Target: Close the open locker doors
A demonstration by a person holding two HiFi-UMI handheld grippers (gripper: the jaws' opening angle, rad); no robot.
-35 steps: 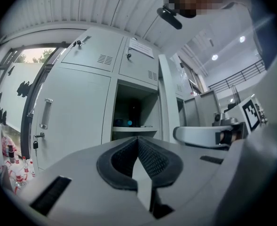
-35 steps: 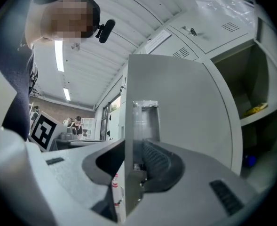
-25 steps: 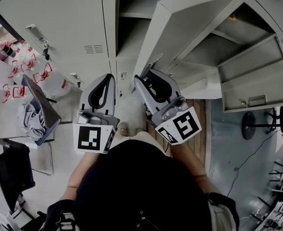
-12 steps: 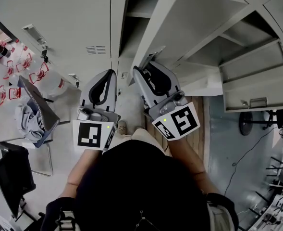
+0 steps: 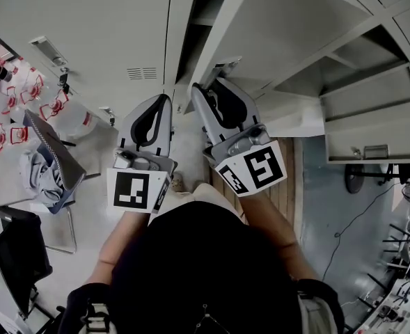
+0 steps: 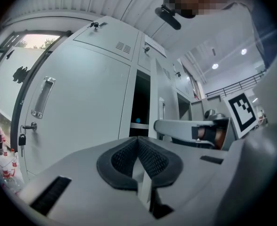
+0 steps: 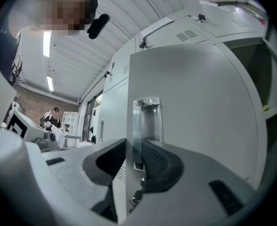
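Locker door [image 7: 199, 102] edge is pinched in the right gripper [image 7: 131, 159] jaws; best swung shut gently, grip held square. Left gripper [image 6: 138, 145] jaws clenched, empty.

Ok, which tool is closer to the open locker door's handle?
Right. The right tool grips the edge of the open door at its handle. The left tool, shut and empty, sits to its left by the closed lockers, not touching that door.

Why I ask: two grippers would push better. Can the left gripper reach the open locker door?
Probably yes: the left gripper, shut and empty, sits beside the locker door that the right gripper clamps; nothing lies between.
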